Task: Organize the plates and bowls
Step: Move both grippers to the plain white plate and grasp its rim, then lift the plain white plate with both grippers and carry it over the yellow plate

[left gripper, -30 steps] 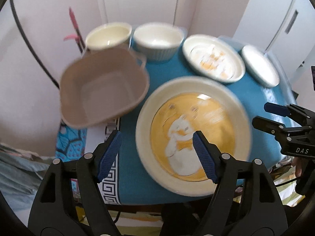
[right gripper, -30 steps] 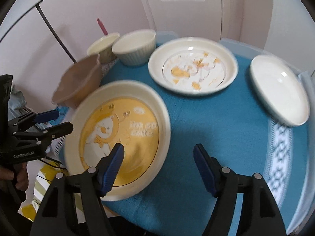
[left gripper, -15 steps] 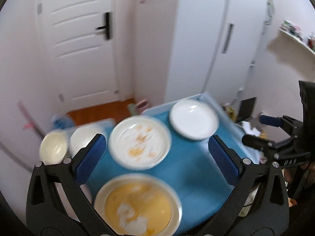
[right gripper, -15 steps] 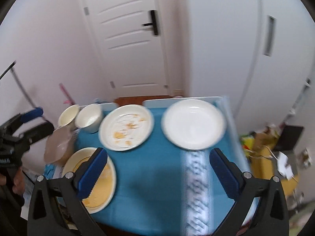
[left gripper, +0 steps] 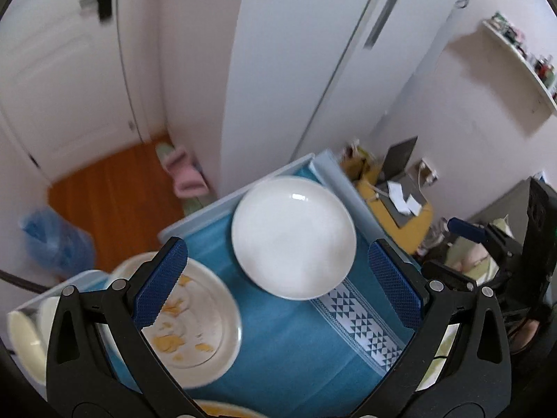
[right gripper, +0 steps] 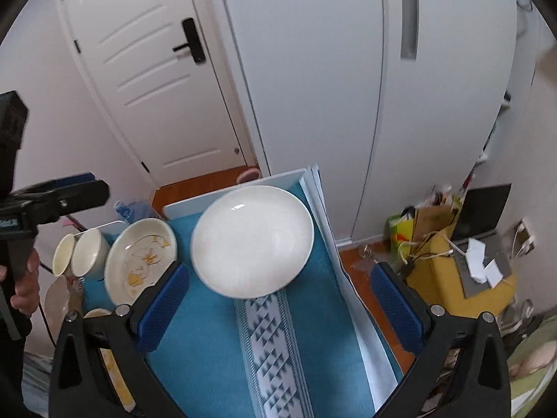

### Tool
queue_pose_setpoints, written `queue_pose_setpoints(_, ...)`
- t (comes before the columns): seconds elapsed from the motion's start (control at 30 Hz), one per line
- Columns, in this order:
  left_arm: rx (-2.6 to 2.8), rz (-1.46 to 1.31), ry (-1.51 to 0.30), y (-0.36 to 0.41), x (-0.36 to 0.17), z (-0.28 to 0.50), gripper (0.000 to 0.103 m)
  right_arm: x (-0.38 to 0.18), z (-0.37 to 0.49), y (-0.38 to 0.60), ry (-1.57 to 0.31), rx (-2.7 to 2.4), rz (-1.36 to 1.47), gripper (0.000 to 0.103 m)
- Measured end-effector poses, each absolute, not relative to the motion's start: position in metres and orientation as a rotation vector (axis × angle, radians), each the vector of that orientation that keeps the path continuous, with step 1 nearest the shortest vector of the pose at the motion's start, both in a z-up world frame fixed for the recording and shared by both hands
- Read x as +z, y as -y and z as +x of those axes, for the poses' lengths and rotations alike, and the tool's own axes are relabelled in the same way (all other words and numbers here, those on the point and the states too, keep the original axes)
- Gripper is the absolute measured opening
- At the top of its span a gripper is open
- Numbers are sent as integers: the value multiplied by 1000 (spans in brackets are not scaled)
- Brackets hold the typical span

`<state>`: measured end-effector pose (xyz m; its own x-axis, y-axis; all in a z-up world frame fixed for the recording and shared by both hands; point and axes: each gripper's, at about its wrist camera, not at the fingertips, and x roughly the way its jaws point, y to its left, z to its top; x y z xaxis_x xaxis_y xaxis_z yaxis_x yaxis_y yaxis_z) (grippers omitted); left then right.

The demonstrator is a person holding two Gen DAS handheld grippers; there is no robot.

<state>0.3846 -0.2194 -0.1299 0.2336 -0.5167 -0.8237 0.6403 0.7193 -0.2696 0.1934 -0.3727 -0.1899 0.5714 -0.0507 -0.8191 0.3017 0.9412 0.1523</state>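
Note:
A plain white plate (left gripper: 294, 237) (right gripper: 252, 238) lies at the far right of the blue-clothed table (left gripper: 299, 355) (right gripper: 216, 365). Left of it lies a white plate with orange marks (left gripper: 195, 327) (right gripper: 139, 261). Two cream bowls (right gripper: 81, 252) stand further left, with a beige bowl (right gripper: 57, 301) near them. A yellow plate's rim (right gripper: 115, 372) (left gripper: 222, 411) shows at the near edge. My left gripper (left gripper: 278, 289) is open and empty, high above the table. My right gripper (right gripper: 280, 304) is open and empty, also high above it.
A white door (right gripper: 156, 80) and white cupboard doors (right gripper: 400, 104) stand behind the table. A yellow box (right gripper: 459, 275) with papers and cables sits on the floor to the right. A blue bag (left gripper: 55, 244) lies on the wooden floor.
Both grippers have risen far above the table and opened wider. The views have swung from the yellow plate toward the plain white plate on the right.

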Motion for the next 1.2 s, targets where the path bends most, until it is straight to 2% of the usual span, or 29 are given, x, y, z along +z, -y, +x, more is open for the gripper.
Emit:
queue_pose_setpoints(0.07, -798, 138, -1132, 231, -157, 401, 102, -206, 200, 381, -967, -197, 327, 102)
queue_pose_setpoints(0.13, -793, 163, -1185, 244, -187, 416, 96, -229, 211, 388, -1001, -173, 376, 97)
queue_pose_setpoints(0.2, -789, 191, -1219, 251, -208, 423, 80, -247, 219, 394, -1035, -164, 403, 92)
queue_pose_setpoints(0.3, -784, 222, -1278, 258, -238, 434, 67, -279, 227, 400, -1081, -152, 470, 79)
queue_pose_setpoints(0.37, -790, 230, -1302, 260, -254, 438, 62, -291, 232, 405, -1096, -144, 505, 69)
queue_pose_setpoints(0.47, -797, 245, -1317, 265, -266, 442, 52, -302, 237, 408, -1103, -144, 526, 59)
queue_pose_setpoints(0.53, -799, 249, -1319, 266, -271, 444, 51, -304, 240, 407, -1098, -144, 525, 55)
queue_pose_setpoints(0.57, -799, 251, -1318, 266, -272, 445, 50, -304, 241, 407, -1094, -137, 531, 50)
queue_pose_setpoints(0.63, -800, 258, -1323, 267, -275, 446, 43, -303, 243, 405, -1093, -132, 544, 41)
queue_pose_setpoints(0.67, -803, 265, -1325, 267, -276, 445, 35, -306, 246, 407, -1094, -141, 541, 38)
queue_pose_setpoints(0.77, -808, 287, -1324, 268, -277, 444, 28, -307, 246, 408, -1090, -153, 547, 34)
queue_pose_setpoints(0.8, -809, 290, -1323, 268, -278, 443, 23, -307, 247, 409, -1092, -158, 548, 32)
queue_pose_setpoints(0.87, -801, 303, -1322, 269, -281, 444, 17, -308, 248, 409, -1098, -176, 542, 24)
queue_pose_setpoints(0.97, -801, 297, -1318, 267, -282, 445, 17, -313, 250, 413, -1116, -201, 526, 14)
queue_pose_setpoints(1.2, -787, 325, -1297, 270, -277, 441, 17, -314, 250, 412, -1118, -206, 514, 13)
